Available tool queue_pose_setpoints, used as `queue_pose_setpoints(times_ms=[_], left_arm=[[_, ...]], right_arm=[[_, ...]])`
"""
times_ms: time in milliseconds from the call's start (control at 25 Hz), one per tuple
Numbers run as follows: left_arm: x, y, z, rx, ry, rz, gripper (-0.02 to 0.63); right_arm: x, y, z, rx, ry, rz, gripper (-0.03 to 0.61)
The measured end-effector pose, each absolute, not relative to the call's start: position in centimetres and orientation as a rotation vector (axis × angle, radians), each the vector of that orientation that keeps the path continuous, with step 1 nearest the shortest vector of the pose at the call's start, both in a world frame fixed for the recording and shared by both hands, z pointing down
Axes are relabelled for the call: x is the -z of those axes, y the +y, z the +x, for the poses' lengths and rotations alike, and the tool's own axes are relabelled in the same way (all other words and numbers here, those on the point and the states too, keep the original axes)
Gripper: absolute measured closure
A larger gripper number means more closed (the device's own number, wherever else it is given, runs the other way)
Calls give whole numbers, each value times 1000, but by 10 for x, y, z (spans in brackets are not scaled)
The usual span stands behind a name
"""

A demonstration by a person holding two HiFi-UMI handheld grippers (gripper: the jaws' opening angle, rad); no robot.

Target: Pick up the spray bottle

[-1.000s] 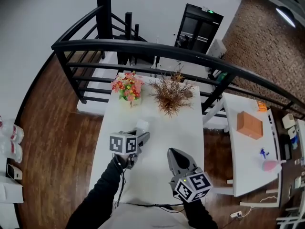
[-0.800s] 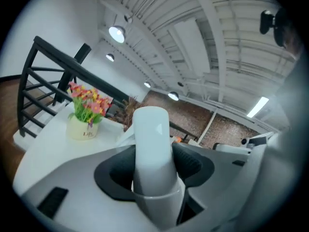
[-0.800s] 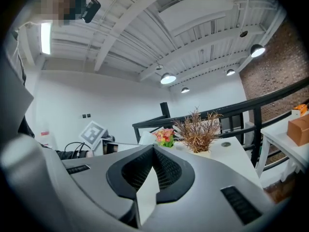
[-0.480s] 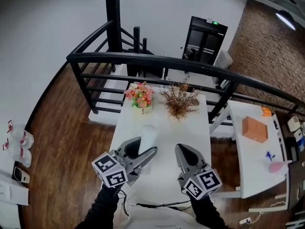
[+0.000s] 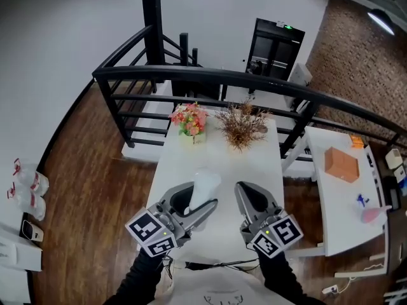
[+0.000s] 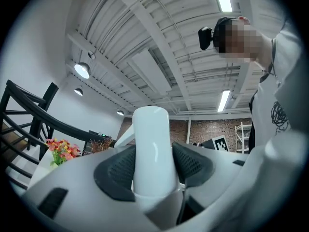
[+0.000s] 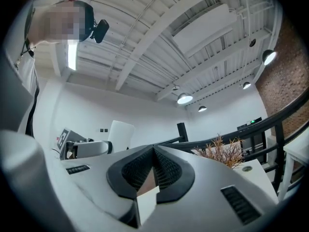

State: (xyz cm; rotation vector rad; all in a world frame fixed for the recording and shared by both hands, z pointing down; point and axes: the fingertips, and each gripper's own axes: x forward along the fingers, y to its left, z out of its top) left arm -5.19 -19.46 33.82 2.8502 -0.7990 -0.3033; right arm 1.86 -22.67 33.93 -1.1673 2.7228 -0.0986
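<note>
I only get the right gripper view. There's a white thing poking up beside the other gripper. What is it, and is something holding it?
Observer: It's the spray bottle. The left gripper view shows the left hand-held gripper with both jaw pads pressed on its sides.
Operator: Is it standing on the table?
Observer: The head view shows it tilted over the white table. I can't tell whether its base touches.
Operator: What else is on that table?
Observer: A bunch of pink flowers at the far end, left of the dried plant you can see.
</note>
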Motion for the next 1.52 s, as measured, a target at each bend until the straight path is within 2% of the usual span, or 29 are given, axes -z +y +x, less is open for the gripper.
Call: queue_pose_setpoints(times_ms=[1520], left_arm=[[-366, -198, -28, 118, -872, 2774, 367]], right_arm=[[-350, -219, 30, 184, 2765, -1182, 601]])
